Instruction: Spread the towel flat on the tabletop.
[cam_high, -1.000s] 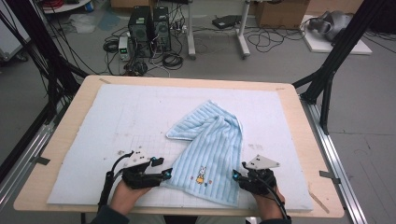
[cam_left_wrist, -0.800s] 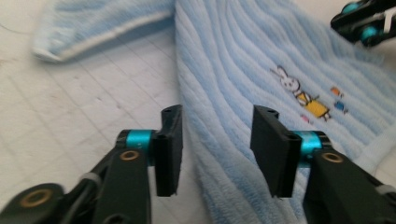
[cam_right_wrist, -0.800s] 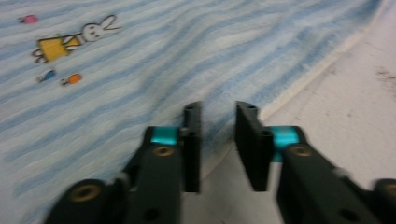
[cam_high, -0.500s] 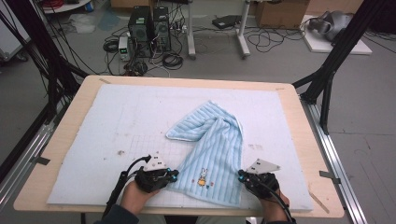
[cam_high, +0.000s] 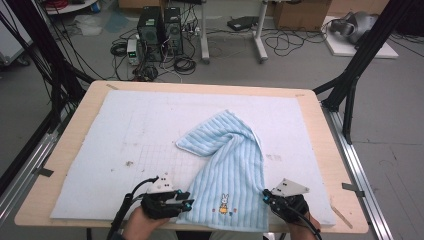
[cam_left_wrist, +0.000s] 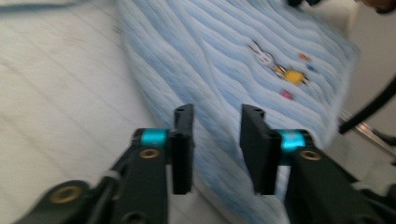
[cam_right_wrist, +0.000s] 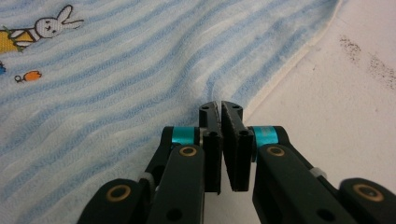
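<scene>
A light blue striped towel (cam_high: 227, 160) with a small bunny print (cam_high: 223, 201) lies on the pale mat (cam_high: 140, 130), its far end folded over to the left. My left gripper (cam_high: 187, 200) sits at the towel's near left edge. In the left gripper view the towel (cam_left_wrist: 224, 56) edge runs between the parted jaws of the left gripper (cam_left_wrist: 217, 114), which have just been opening and do not press on it. My right gripper (cam_high: 266, 196) is at the near right edge. In the right gripper view the right gripper (cam_right_wrist: 220, 106) is shut, and creases in the towel (cam_right_wrist: 116, 79) converge at its tips.
The mat covers most of a wooden table (cam_high: 75, 130), with its front edge just under both hands. Dark specks (cam_right_wrist: 364, 60) mark the mat right of the towel. Black frame legs (cam_high: 350, 95) stand at the table's sides, and computers and cables lie on the floor beyond.
Both hands have drawn back toward the front edge, and the towel's near end has come with them. The left gripper has shifted right to the towel's edge and opened.
</scene>
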